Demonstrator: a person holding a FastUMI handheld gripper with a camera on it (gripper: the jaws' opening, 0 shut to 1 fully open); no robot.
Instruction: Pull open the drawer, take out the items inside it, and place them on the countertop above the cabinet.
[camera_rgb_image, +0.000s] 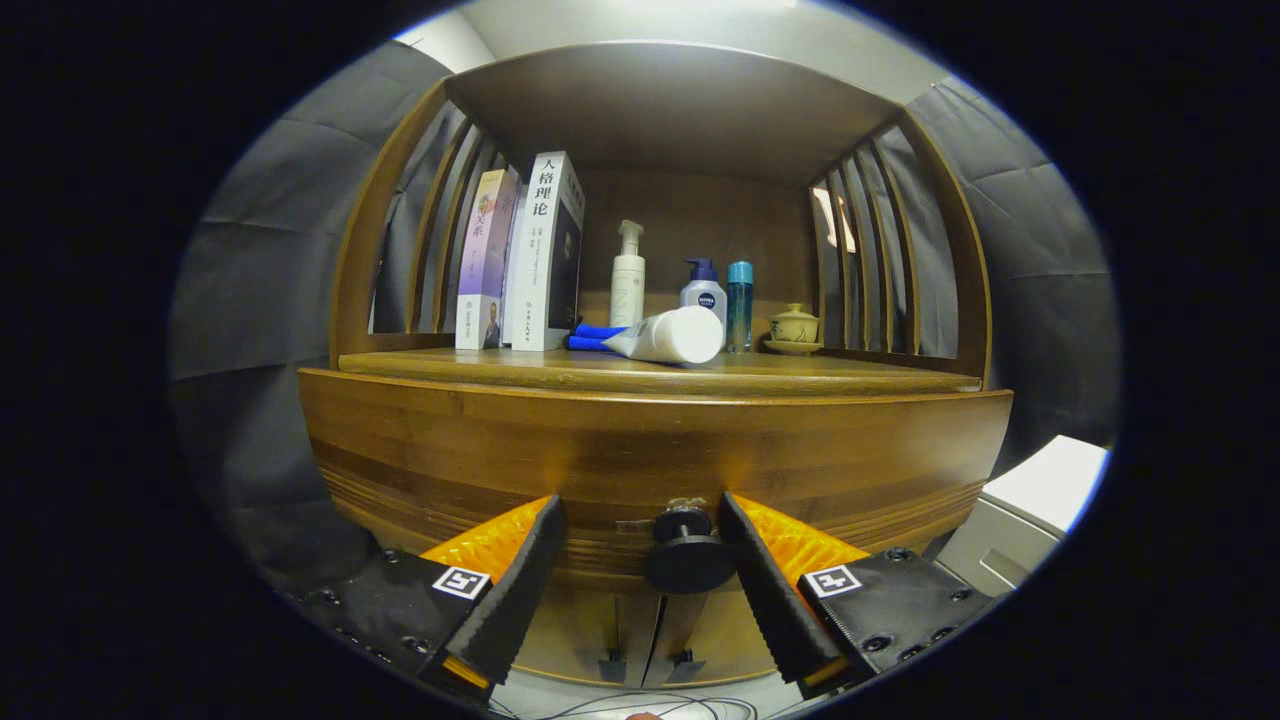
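The wooden cabinet's drawer front (640, 450) stretches across just ahead of me, with no gap showing at its top. Its round dark knob (688, 562) sits between the fingers of my gripper (640, 505). The right finger lies against the knob, while the left finger stands a little off it, so the gripper is open around it. Above the drawer runs the countertop (820, 375). A white tube with a blue end (655, 337) lies on its side there. The drawer's inside is hidden.
On the countertop stand upright books (525, 255), a white pump bottle (627, 280), a blue-capped pump bottle (704, 290), a teal bottle (739, 305) and a small lidded cup on a saucer (794, 328). A white box (1040, 495) sits to the cabinet's right. Cables (650, 708) lie below.
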